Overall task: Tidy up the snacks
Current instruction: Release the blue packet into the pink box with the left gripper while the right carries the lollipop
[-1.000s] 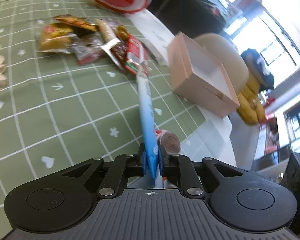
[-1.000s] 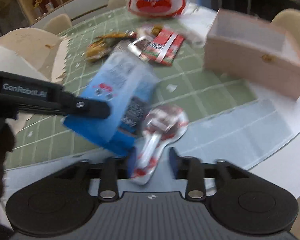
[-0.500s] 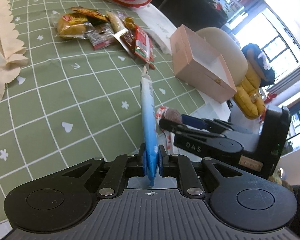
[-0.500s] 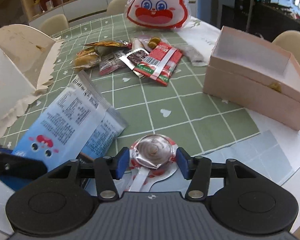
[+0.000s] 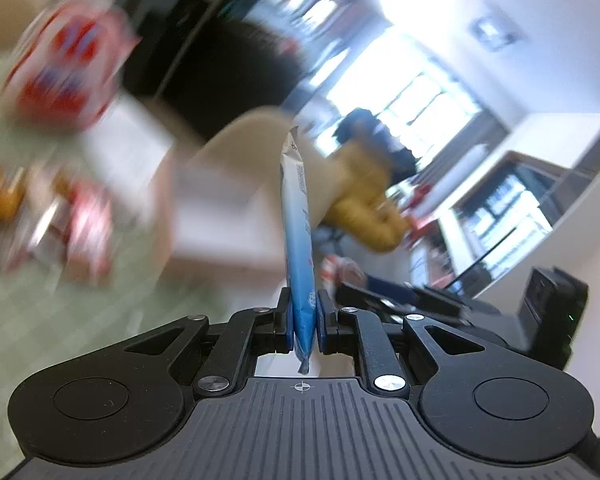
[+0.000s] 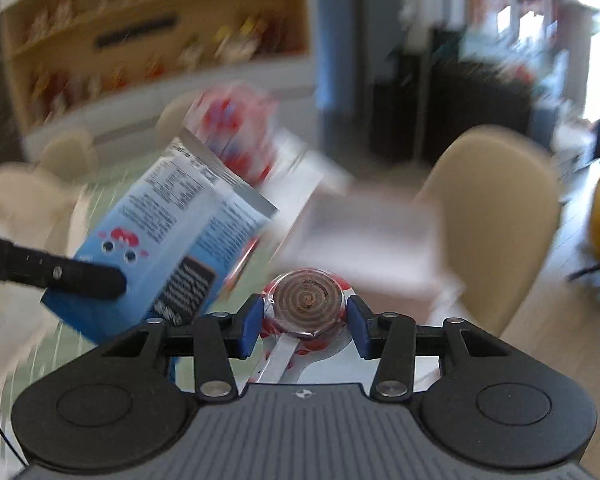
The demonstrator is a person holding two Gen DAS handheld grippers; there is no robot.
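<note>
My left gripper [image 5: 304,318] is shut on a flat blue snack packet [image 5: 298,224], held edge-on and lifted off the table. The same blue packet [image 6: 168,248] shows in the right wrist view with a left finger [image 6: 80,278] across it. My right gripper [image 6: 304,320] is shut on a wrapped brown spiral lollipop [image 6: 305,304], its stick pointing back toward the camera. The pink open box [image 5: 216,216] lies blurred ahead, also in the right wrist view [image 6: 364,240]. Loose snacks [image 5: 80,224] lie blurred at left.
A red-and-white rabbit-face bag [image 5: 60,76] stands at the far side of the green checked tablecloth [image 5: 60,312]. A beige chair [image 6: 496,216] stands behind the box. Wall shelves [image 6: 140,40] are in the background. Both views are motion-blurred.
Both grippers have lifted and tilted up, carrying the blue packet and the lollipop off the table toward the pink box. The right jaws have closed onto the lollipop.
</note>
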